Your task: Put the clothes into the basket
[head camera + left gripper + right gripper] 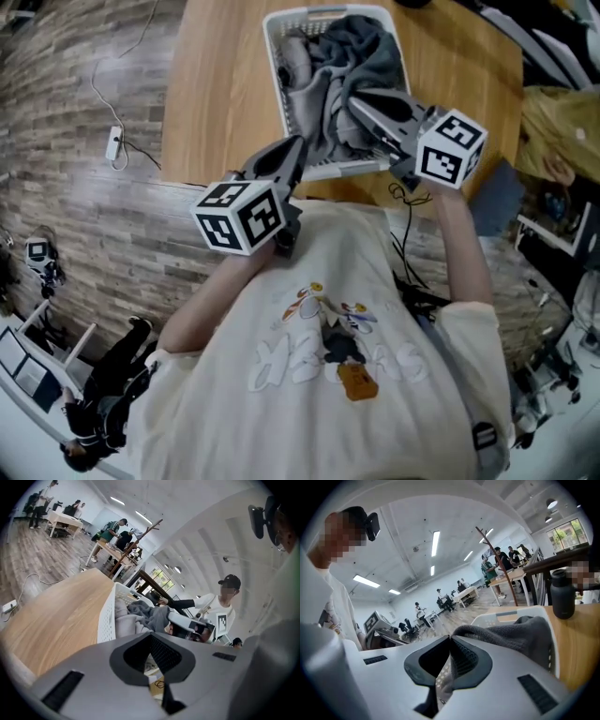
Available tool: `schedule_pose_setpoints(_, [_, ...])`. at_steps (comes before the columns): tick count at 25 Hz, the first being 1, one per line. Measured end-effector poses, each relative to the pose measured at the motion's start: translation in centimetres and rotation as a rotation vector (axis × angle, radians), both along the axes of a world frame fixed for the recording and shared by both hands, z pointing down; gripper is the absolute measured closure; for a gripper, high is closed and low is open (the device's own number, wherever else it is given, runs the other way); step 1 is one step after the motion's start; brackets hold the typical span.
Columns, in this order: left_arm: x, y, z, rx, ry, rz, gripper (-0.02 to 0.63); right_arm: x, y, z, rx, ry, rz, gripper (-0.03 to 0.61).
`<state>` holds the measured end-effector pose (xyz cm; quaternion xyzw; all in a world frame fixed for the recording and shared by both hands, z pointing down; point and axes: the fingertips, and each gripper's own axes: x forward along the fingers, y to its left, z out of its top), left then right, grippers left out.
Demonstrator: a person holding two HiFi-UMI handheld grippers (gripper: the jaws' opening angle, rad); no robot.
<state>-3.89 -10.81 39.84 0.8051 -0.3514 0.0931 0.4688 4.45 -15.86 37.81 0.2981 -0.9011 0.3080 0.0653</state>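
The wooden tabletop [216,84] carries a white perforated basket [277,56] at its near edge, and the clothes [361,56] lie heaped inside it: a dark grey garment [520,637] humps above the rim on one side, with a light grey garment [298,61] tucked against the wall beside it. No cloth shows on the bare wood around the basket, so the job looks about done. Both tools hang over the near rim. The right hand-held gripper [354,101] reaches in above the dark pile, and the left hand-held gripper [298,142] is just short of the basket's near corner. Each is clenched with its pads together and nothing pinched between them, as both gripper views show. Judging by the loose folds, these are soft, fleece-like pieces: light, limp and grippy rather than slick, with nothing breakable about them. They will sag and trail from whatever point is pinched. If the heap needs tidying, a raised fold or bunched ridge near the middle of the dark garment looks like the best place to take hold, since a hem or corner would leave most of the cloth dangling over the rim.
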Motion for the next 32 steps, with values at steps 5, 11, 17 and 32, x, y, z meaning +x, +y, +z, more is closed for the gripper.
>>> schedule_pose_setpoints(5, [-0.8, 0.3, 0.5, -0.023, -0.012, -0.027, 0.614, -2.5, -0.9, 3.9, -0.088, 0.046, -0.034, 0.545])
schedule_pose_setpoints(11, [-1.2, 0.0, 1.7, -0.043, -0.032, -0.058, 0.614, -3.9, -1.5, 7.2, -0.130, 0.131, -0.074, 0.545])
schedule_pose_setpoints(17, [-1.0, -0.8, 2.7, -0.066, -0.042, -0.087, 0.614, -5.1, -1.8, 11.1, -0.127, 0.316, -0.107, 0.545])
schedule_pose_setpoints(32, [-1.1, -0.1, 2.8, -0.065, -0.036, -0.109, 0.614, -6.7, -1.8, 17.0, -0.283, 0.446, -0.168, 0.545])
